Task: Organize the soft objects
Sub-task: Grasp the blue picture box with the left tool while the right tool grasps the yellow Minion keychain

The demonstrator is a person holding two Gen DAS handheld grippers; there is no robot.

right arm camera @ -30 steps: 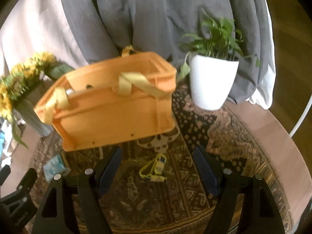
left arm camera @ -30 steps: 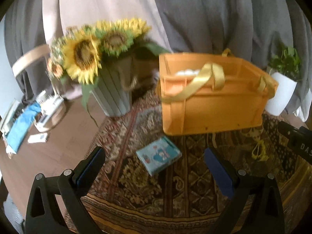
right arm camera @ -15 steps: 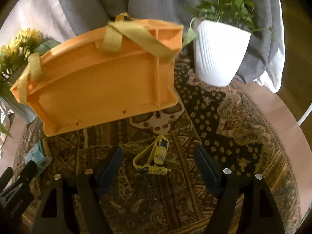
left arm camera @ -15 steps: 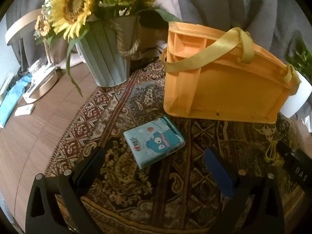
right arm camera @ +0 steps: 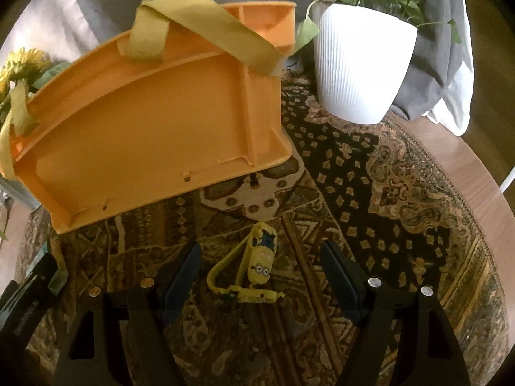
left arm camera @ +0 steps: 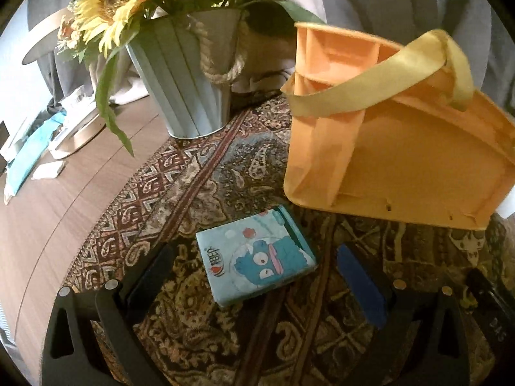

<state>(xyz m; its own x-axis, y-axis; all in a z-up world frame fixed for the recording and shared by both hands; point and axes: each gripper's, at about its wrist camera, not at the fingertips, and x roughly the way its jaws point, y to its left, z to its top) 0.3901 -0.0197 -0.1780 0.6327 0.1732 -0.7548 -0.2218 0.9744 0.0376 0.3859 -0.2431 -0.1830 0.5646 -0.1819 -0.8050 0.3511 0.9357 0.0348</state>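
A light-blue tissue pack (left arm camera: pixel 256 259) with a blue cartoon figure lies flat on the patterned rug. My left gripper (left arm camera: pixel 254 276) is open, its fingers on either side of the pack, just above it. A yellow minion toy with a strap (right arm camera: pixel 257 268) lies on the rug. My right gripper (right arm camera: pixel 260 276) is open, its fingers on either side of the toy. An orange basket (left arm camera: pixel 402 157) with yellow handles stands behind both objects; it also shows in the right wrist view (right arm camera: pixel 154 122).
A grey-green bucket of sunflowers (left arm camera: pixel 190 77) stands left of the basket. A white pot with a green plant (right arm camera: pixel 360 61) stands right of it. The rug lies on a round wooden table (left arm camera: pixel 48 212). Papers and a blue cloth (left arm camera: pixel 29 151) lie at far left.
Both grippers have come down and forward toward the rug. The tissue pack now sits between the left fingers, the minion toy between the right fingers. Both stay open.
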